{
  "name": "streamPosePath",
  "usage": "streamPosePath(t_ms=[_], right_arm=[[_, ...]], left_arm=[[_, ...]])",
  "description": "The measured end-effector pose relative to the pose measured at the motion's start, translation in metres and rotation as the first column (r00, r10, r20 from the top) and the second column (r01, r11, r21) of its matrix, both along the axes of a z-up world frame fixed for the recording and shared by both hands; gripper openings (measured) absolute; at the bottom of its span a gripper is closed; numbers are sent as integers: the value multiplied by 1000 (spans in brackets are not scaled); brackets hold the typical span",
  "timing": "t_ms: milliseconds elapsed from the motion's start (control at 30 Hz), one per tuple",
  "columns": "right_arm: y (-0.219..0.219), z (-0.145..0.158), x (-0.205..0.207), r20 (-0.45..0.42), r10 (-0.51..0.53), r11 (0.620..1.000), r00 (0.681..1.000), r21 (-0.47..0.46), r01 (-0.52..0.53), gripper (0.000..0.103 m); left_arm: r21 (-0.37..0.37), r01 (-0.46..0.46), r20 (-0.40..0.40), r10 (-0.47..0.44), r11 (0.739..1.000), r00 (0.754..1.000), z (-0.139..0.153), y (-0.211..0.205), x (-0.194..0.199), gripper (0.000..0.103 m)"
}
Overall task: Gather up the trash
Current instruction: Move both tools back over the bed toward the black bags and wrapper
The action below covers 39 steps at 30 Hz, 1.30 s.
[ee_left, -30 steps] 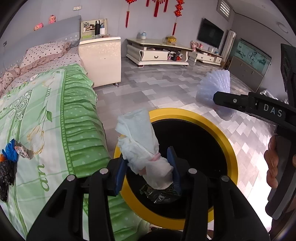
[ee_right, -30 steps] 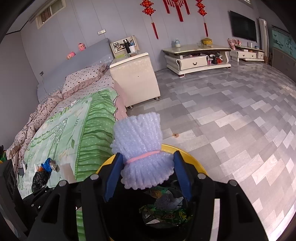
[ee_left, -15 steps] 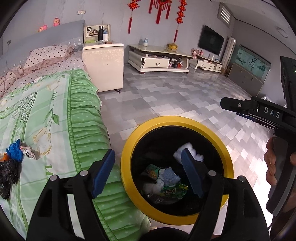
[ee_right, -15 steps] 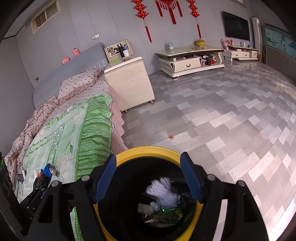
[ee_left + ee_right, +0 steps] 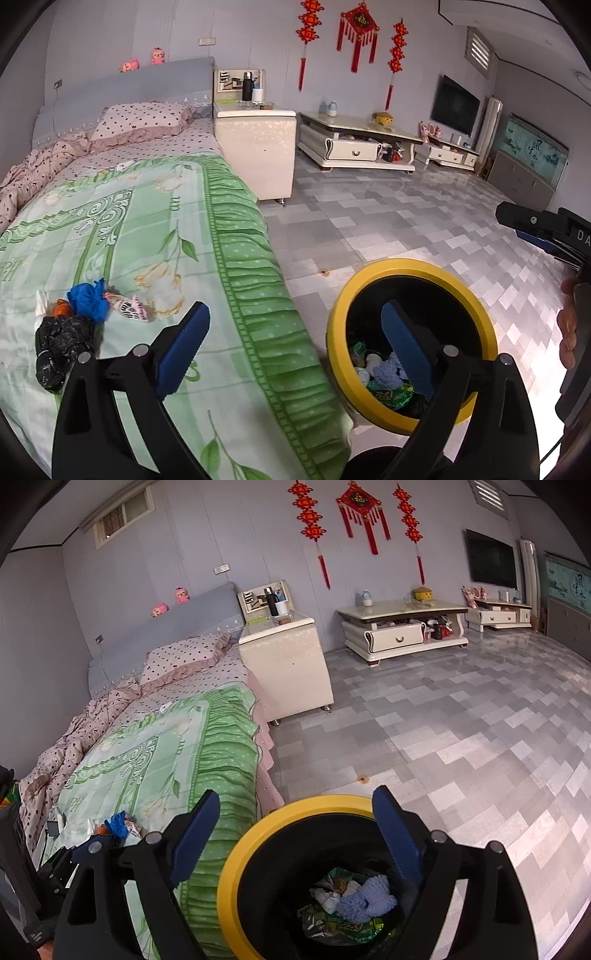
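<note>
Both tools empty now! The left tool (image 5: 291, 343) and right tool (image 5: 295, 830) gape wide, their tissue wad and lilac foam net (image 5: 365, 893) just dropped into the yellow-rimmed black bin (image 5: 236, 853). The left one has swung off toward the green floral bedspread (image 5: 147, 229), where a crumpled black bag (image 5: 61, 345), blue glove (image 5: 88, 297) and wrappers wait at nine o'clock. More collecting ahead, I'd say.

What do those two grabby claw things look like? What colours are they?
The left gripper and the right gripper look alike: black plastic frames shaped like forks, with round silver screw heads. Their fingers are lined with flat blue pads. Seen from the left camera, the right one has white letters, "DA", on its side, and a bare hand holds it.
</note>
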State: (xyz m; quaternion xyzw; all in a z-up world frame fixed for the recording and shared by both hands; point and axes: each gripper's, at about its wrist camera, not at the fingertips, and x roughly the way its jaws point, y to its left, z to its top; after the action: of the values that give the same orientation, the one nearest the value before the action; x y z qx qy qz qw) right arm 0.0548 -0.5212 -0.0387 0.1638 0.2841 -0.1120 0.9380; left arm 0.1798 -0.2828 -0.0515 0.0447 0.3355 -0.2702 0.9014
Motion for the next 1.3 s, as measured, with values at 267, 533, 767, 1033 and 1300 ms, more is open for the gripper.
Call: streamPosePath(t_ms=[267, 533, 767, 1033, 1300], right_arm=[[62, 23, 22, 46, 126, 991, 991, -38, -124, 83], [123, 30, 55, 39, 251, 967, 967, -63, -248, 83], [176, 23, 90, 13, 352, 933, 936, -87, -350, 83], [229, 0, 133, -43, 432, 894, 901, -115, -434, 83], [257, -39, 176, -128, 471, 865, 873, -128, -485, 83]], left_arm=[[5, -110, 34, 109, 994, 993, 13, 66, 12, 92], [23, -228, 39, 227, 973, 973, 10, 138, 24, 92], [46, -317, 25, 317, 947, 948, -4, 194, 37, 92], [83, -394, -1, 396, 915, 918, -31, 249, 53, 92], [96, -443, -56, 449, 891, 892, -62, 288, 72, 92]])
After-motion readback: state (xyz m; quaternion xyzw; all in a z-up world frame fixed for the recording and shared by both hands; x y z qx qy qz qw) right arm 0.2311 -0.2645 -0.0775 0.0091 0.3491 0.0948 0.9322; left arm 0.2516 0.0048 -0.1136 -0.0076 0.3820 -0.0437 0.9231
